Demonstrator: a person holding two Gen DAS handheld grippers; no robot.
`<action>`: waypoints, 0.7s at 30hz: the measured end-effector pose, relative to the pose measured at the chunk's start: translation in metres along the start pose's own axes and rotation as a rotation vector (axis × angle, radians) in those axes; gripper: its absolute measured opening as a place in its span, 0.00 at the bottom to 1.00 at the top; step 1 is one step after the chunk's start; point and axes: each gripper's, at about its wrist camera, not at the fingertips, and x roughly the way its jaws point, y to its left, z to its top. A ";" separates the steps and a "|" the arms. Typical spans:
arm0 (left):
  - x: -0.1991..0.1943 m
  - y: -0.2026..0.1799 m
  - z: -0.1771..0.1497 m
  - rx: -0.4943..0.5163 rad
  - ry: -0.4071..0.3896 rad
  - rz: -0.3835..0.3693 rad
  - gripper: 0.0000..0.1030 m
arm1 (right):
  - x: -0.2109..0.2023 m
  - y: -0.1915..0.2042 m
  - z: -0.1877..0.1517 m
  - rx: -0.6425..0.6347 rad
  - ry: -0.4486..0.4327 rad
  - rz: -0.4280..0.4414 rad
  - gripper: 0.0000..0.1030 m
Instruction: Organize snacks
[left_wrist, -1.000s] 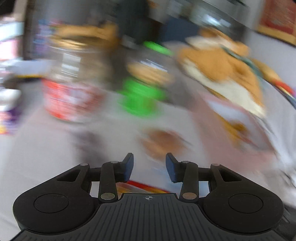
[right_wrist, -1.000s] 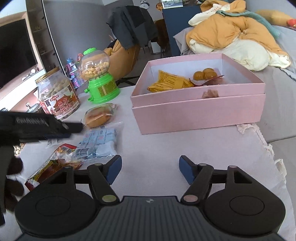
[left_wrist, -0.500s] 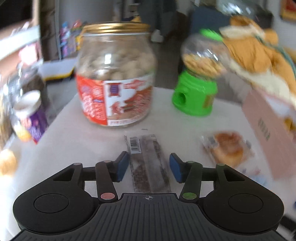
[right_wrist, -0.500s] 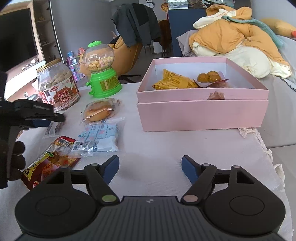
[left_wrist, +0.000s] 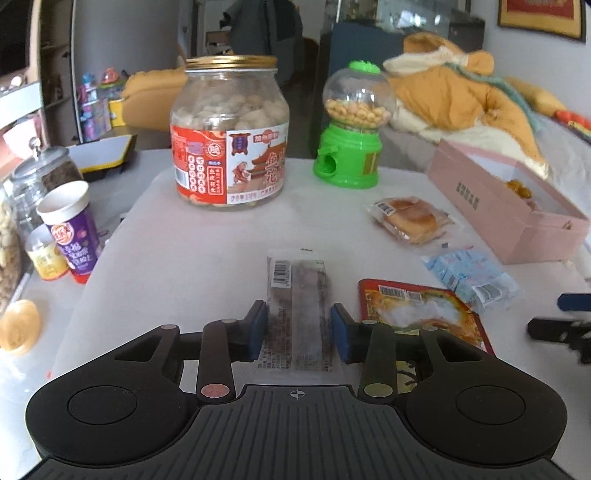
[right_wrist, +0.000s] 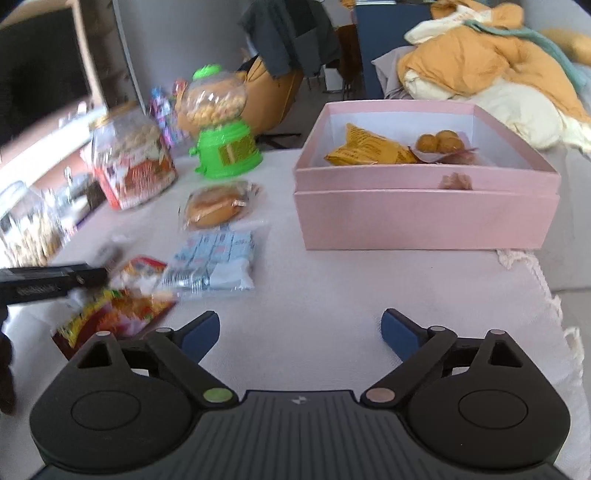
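On the bench (left_wrist: 207, 258) we see, from the left, a purple cup (left_wrist: 72, 230), a peanut jar (left_wrist: 229, 133) and, nearer us, our left tongs (left_wrist: 298, 329) set narrowly around a clear snack strip (left_wrist: 298, 310), one blue pad on each side of it, though we cannot tell whether the pads touch it. Just right of the strip lies a red packet (left_wrist: 421, 314), with a wrapped bun (left_wrist: 410, 219) and a blue packet (left_wrist: 474, 277) beyond it and a green candy dispenser (left_wrist: 351, 125) farther back; at the far right our right tongs (right_wrist: 299, 334) hang wide apart over bare cloth, holding nothing, in front of the pink box (right_wrist: 424, 218) that holds a yellow bag (right_wrist: 369, 149)
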 end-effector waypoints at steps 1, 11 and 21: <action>0.000 0.001 -0.001 -0.009 -0.008 -0.006 0.42 | 0.002 0.008 0.001 -0.040 0.020 -0.029 0.93; -0.008 0.014 -0.005 -0.082 -0.039 -0.057 0.42 | 0.010 0.071 0.088 -0.052 0.010 0.036 0.89; -0.008 0.013 -0.007 -0.082 -0.040 -0.061 0.42 | 0.125 0.107 0.132 -0.171 0.142 -0.191 0.88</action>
